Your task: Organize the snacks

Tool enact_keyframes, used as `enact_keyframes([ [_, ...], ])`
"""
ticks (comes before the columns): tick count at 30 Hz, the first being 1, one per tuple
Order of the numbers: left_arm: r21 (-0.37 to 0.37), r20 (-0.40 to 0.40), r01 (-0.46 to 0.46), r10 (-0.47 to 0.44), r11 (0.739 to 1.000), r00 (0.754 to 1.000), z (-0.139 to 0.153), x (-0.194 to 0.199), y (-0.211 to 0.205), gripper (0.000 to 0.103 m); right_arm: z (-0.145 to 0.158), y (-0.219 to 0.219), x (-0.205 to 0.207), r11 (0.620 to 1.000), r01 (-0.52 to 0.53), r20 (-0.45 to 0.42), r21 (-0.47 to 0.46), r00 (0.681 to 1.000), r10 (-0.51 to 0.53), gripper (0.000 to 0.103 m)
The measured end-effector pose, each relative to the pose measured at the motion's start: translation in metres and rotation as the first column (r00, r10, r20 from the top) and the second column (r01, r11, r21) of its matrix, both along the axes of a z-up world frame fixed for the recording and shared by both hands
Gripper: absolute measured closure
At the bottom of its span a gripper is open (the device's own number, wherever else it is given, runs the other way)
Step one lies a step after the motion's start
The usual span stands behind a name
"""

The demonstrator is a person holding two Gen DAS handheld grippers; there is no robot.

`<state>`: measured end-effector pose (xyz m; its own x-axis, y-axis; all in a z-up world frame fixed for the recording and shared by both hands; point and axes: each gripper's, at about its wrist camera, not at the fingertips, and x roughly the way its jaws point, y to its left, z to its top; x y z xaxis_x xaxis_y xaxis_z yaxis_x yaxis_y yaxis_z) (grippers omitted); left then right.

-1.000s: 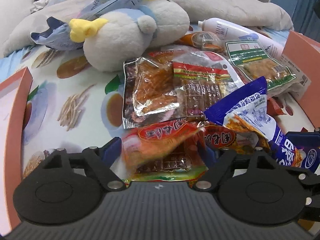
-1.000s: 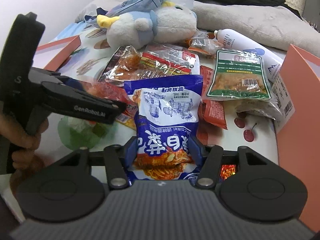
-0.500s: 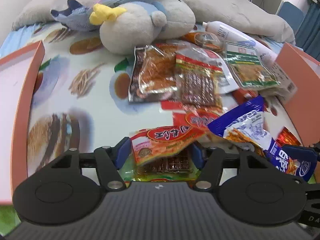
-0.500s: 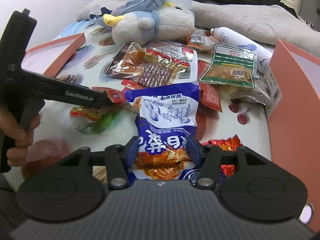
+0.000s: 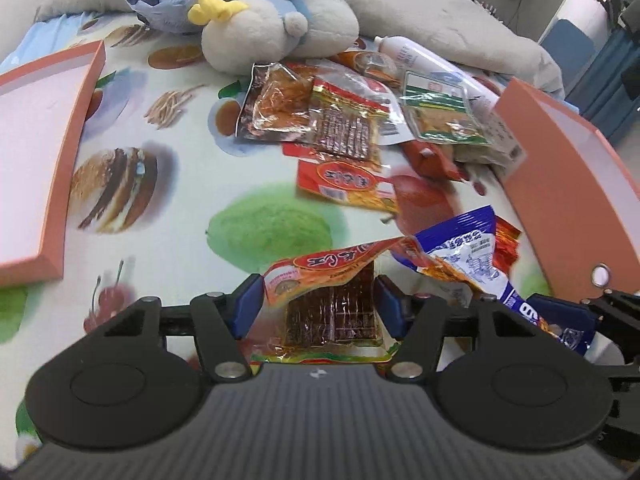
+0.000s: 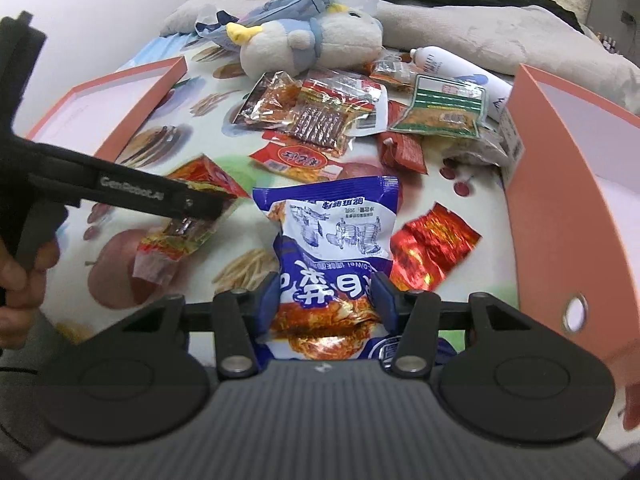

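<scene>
The left gripper (image 5: 320,308) is closed on a red and orange snack packet with brown strips inside (image 5: 328,296). Its two blue pads (image 5: 250,306) press the packet from both sides. In the right wrist view, this packet (image 6: 184,220) hangs in the air above the cloth with food pictures on it (image 5: 168,184), near the cloth's left side.

The right gripper (image 6: 326,300) is closed on a blue and white crinkly snack bag (image 6: 332,236). Its blue pads (image 6: 267,300) squeeze the bottom of the bag, and the top of the bag points away from the camera. In the left wrist view the same bag (image 5: 468,260) is off to the right, near the cloth's right edge.

A shiny red foil packet (image 6: 434,240) lies on the cloth just beside the blue bag. More snacks sit in a pile toward the far side of the cloth: a clear packet of orange-red strips (image 5: 276,108), a red-topped packet of dark sticks (image 5: 348,128), a green and white packet (image 5: 440,112) and a flat red and yellow packet (image 5: 344,182).

A soft grey and blue toy with a yellow beak (image 5: 272,36) lies behind the pile. A white bottle (image 5: 416,52) lies on its side near it. An orange box lid (image 5: 48,152) rests at the cloth's left edge. An orange box (image 5: 568,168) stands at the right edge.
</scene>
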<state>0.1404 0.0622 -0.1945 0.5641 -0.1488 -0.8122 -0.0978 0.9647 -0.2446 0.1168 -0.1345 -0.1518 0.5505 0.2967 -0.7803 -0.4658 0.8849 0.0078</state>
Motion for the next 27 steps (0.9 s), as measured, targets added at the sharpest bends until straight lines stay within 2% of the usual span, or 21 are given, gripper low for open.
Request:
enact_keyframes([
  [4,-0.034,0.010,-0.007,0.007,0.999,1.000,0.012,-0.012,-0.005,0.037,0.008,-0.007,-0.010,1.000,0.018,0.007,0.006,1.000,-0.018,0.051],
  [14,-0.044,0.069,0.003,0.001,0.999,0.998,0.047,-0.020,-0.020,0.037,0.031,-0.018,-0.018,0.999,0.045,0.080,0.017,0.996,-0.046,0.056],
  [22,-0.057,0.133,0.009,-0.001,0.998,0.991,0.086,-0.006,-0.030,0.037,0.057,-0.032,-0.012,0.995,0.083,0.146,0.048,0.985,-0.089,0.057],
  [27,-0.045,0.201,0.056,-0.046,0.997,0.979,0.118,0.013,-0.043,0.037,0.083,-0.046,0.000,0.992,0.111,0.215,0.060,0.969,-0.121,0.058],
])
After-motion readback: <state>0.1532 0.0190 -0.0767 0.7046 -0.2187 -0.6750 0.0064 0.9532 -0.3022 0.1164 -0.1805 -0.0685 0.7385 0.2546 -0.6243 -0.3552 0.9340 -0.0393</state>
